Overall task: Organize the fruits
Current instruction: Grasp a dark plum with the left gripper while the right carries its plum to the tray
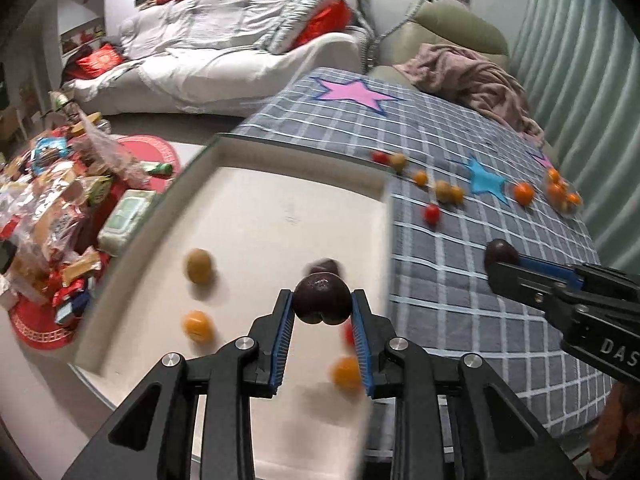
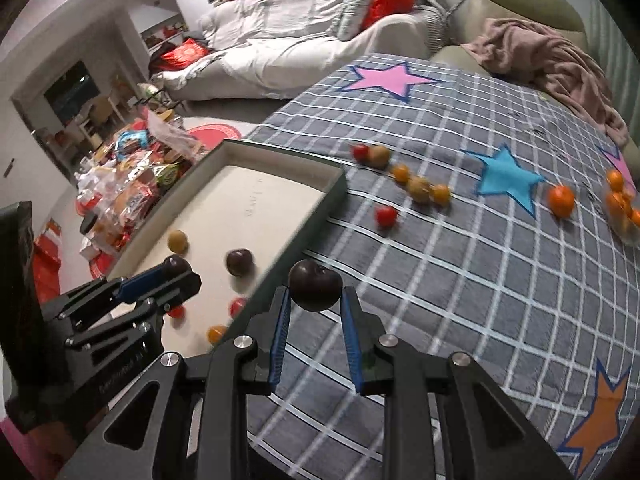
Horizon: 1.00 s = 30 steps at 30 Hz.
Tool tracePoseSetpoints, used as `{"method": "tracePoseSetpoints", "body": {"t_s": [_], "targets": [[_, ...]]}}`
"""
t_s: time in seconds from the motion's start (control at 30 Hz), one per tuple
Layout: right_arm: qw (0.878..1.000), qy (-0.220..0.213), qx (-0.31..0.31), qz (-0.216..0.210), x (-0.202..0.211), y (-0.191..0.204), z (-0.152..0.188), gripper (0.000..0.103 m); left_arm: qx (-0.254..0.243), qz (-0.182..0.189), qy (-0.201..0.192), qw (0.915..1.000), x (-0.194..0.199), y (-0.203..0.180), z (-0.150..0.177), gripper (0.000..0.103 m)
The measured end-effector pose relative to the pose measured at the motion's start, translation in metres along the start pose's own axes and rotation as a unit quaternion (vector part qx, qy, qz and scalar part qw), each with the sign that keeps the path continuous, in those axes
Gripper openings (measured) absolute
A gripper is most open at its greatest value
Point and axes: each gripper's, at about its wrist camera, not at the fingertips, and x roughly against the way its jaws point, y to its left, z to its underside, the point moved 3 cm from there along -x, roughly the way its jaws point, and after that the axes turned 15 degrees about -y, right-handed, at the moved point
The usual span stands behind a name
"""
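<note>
My left gripper [image 1: 322, 306] is shut on a dark plum [image 1: 322, 299] and holds it above the white tray [image 1: 280, 200]. In the tray lie another dark plum [image 2: 239, 262], a tan fruit [image 1: 199, 265], orange fruits [image 1: 197, 325] and a red one. My right gripper [image 2: 315, 294] is shut on a second dark plum [image 2: 315, 285] over the checked cloth, just right of the tray's edge. It also shows in the left wrist view [image 1: 502, 258]. Red, tan and orange fruits [image 2: 419, 189] lie scattered on the cloth.
The grey checked cloth [image 2: 440, 280] with coloured stars covers the table. A clear bowl of oranges [image 2: 622, 210] stands at the far right, a loose orange [image 2: 561, 200] beside it. Snack packets [image 1: 52, 208] pile left of the tray. Sofas stand behind.
</note>
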Motion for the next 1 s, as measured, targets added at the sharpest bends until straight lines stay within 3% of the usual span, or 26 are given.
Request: {"method": "tracePoseSetpoints", "body": {"t_s": [0.4,0.73,1.0], "targets": [[0.999,0.015,0.042,-0.023,-0.055,0.041,-0.045,0.028,-0.008,-0.042,0.009,0.9990,-0.048,0.046,-0.046,0.030],[0.997,0.056,0.042,-0.027,-0.115,0.038,-0.034,0.028,-0.027,-0.058,0.057,0.9963,-0.099,0.045,-0.039,0.030],[0.995,0.070,0.060,-0.029,-0.131,0.037,-0.024,0.028,-0.039,-0.072,0.070,0.9942,-0.113,0.046,-0.033,0.031]]}}
